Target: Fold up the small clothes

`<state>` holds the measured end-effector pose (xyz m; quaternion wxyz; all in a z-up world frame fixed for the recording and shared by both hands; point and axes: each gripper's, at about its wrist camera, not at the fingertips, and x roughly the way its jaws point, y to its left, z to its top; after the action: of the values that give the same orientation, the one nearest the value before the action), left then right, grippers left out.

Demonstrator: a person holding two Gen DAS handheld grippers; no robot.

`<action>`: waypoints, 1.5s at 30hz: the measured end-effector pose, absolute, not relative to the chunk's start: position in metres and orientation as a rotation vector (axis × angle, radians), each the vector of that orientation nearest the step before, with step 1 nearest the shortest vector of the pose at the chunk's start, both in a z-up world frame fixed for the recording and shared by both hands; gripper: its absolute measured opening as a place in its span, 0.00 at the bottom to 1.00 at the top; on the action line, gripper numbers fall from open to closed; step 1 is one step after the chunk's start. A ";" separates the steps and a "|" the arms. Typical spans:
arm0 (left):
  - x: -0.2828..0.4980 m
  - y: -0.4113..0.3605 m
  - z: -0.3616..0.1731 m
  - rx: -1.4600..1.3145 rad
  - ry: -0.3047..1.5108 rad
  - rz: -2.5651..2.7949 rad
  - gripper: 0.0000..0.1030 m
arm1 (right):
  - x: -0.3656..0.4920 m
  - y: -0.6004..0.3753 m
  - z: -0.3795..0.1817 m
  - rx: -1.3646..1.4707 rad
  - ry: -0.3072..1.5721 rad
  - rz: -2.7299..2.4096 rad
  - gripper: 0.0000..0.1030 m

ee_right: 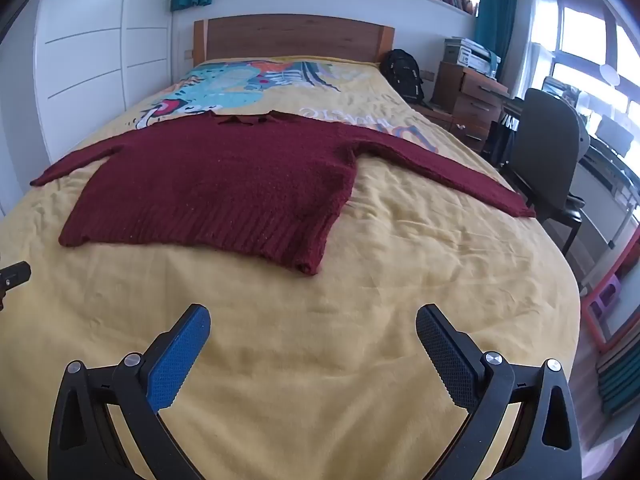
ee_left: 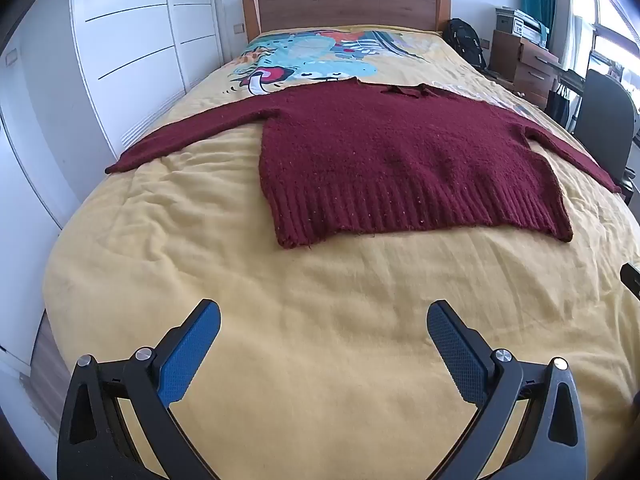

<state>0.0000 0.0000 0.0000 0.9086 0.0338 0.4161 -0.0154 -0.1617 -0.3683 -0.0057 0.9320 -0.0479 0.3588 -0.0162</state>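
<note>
A dark red knitted sweater (ee_left: 384, 152) (ee_right: 224, 184) lies flat on the yellow bedspread (ee_left: 304, 312) (ee_right: 320, 300), both sleeves spread out to the sides, ribbed hem toward me. My left gripper (ee_left: 323, 316) hovers over bare bedspread short of the hem, open wide with nothing between its blue pads. Over the bedspread below the sweater's right hem corner, my right gripper (ee_right: 313, 320) also stands open and holds nothing. A black tip of the other gripper shows at the edge of each wrist view.
White wardrobe doors (ee_left: 132, 40) run along the bed's left side. A wooden headboard (ee_right: 292, 38) stands at the far end. To the right are a black backpack (ee_right: 404, 74), a wooden drawer unit (ee_right: 468, 100) and a dark office chair (ee_right: 548, 152).
</note>
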 end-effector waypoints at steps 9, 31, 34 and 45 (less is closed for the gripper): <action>-0.001 -0.002 -0.003 0.066 0.863 -0.031 0.99 | -0.161 -0.369 -0.005 -0.098 0.737 -0.033 1.00; 0.002 0.003 -0.008 0.048 0.886 -0.018 0.99 | -0.161 -0.372 -0.008 -0.088 0.740 -0.041 1.00; 0.003 0.003 -0.007 0.049 0.885 -0.014 0.99 | -0.159 -0.373 -0.004 -0.086 0.743 -0.043 1.00; 0.005 -0.002 0.001 0.062 0.869 -0.025 0.99 | -0.157 -0.371 -0.005 -0.089 0.752 -0.042 1.00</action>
<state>0.0048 -0.0019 0.0013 0.9066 0.0298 0.4207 -0.0122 -0.1573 -0.3714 -0.0055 0.9290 -0.0434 0.3670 -0.0204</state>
